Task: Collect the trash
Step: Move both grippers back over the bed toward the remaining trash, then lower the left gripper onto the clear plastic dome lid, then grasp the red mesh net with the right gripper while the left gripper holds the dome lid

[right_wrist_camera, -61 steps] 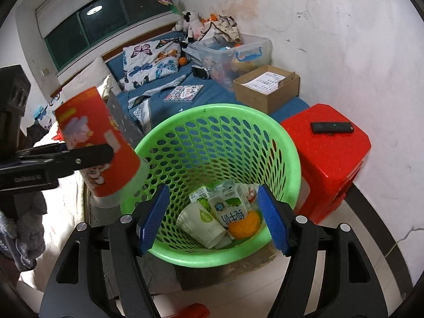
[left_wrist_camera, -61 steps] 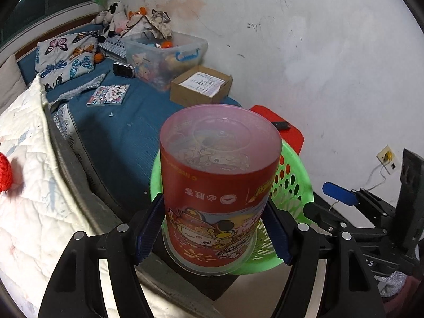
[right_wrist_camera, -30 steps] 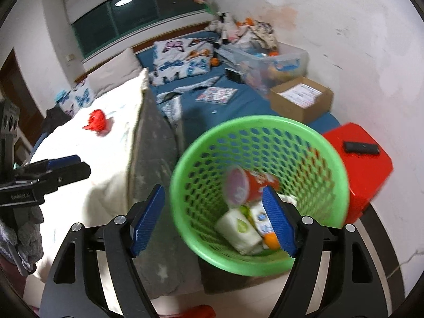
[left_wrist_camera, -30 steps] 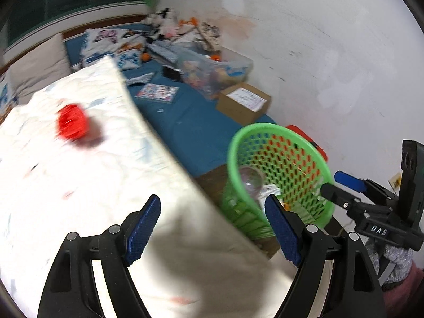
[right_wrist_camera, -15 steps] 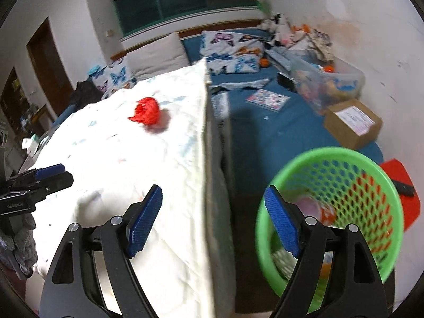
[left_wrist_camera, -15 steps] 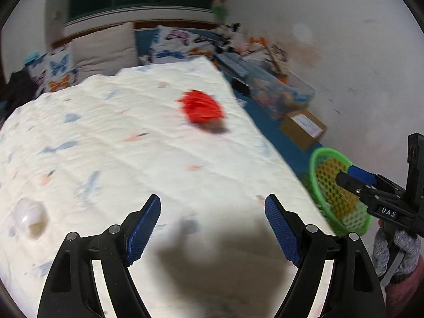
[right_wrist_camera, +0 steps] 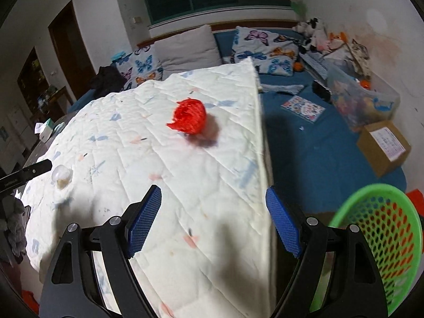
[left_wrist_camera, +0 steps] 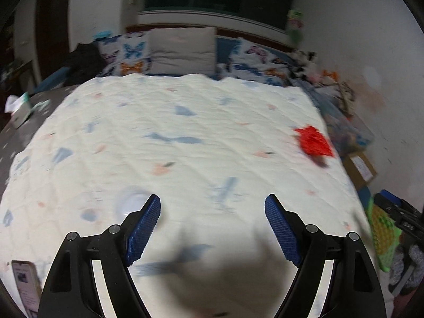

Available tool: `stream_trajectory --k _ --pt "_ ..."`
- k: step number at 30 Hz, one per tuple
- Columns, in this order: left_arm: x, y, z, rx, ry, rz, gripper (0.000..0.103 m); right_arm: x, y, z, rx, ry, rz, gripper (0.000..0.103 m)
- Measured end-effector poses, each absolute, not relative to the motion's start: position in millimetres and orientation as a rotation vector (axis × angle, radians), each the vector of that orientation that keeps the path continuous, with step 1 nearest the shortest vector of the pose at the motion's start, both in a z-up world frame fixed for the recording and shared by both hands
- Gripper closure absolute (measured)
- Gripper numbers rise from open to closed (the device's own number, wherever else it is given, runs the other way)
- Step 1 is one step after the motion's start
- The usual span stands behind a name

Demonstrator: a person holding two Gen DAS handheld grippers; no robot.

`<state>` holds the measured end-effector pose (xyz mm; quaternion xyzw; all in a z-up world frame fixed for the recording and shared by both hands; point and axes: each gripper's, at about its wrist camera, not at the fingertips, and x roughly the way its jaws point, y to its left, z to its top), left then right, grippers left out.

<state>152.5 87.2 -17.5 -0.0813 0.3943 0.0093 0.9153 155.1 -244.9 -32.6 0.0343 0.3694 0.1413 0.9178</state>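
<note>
A crumpled red wad [right_wrist_camera: 189, 116] lies on the white quilt [right_wrist_camera: 148, 159], also seen blurred as the red wad [left_wrist_camera: 314, 141] at the right of the left wrist view. A small clear plastic piece [right_wrist_camera: 62, 176] rests near the quilt's left side; the same clear piece [left_wrist_camera: 132, 202] shows just beyond my left gripper's left fingertip. My left gripper [left_wrist_camera: 212, 201] is open over the quilt with nothing between its pads. My right gripper [right_wrist_camera: 213, 190] is open above the quilt's corner, also empty. The green mesh basket [right_wrist_camera: 379, 238] stands low on the right.
Blue bedding [right_wrist_camera: 318, 137] right of the quilt carries a cardboard box [right_wrist_camera: 384, 144], a clear storage bin [right_wrist_camera: 363, 100] and a booklet [right_wrist_camera: 303, 108]. Pillows [left_wrist_camera: 182, 50] line the headboard. A phone [left_wrist_camera: 25, 283] lies at the quilt's near left corner.
My left gripper let go of the red canister, which landed in the basket. Both grippers then swung left, away from the basket and out over the white quilt.
</note>
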Motion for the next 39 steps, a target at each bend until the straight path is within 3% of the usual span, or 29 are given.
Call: stream_trajectory --k 15,30,34,39 --pt "170.5 140.8 -62.7 -0.184 0.903 0.118 0.023 212.2 -199.7 -37.3 0.033 0.773 0.349 0.021" --pt "181.4 156.5 -82.6 -0.211 0.939 0.106 0.043 296.1 -171.0 -59.6 0.001 0.827 0.336 0.021" --pt "183.4 155.8 -82.2 -0.2 0.935 0.094 0.045 313.0 -163.2 -64.6 -0.001 0.842 0.328 0.022" --pt "184.8 155.2 -82.7 -0.192 0.933 0.087 0.045 327.4 -155.7 -74.6 -0.015 0.87 0.303 0.036"
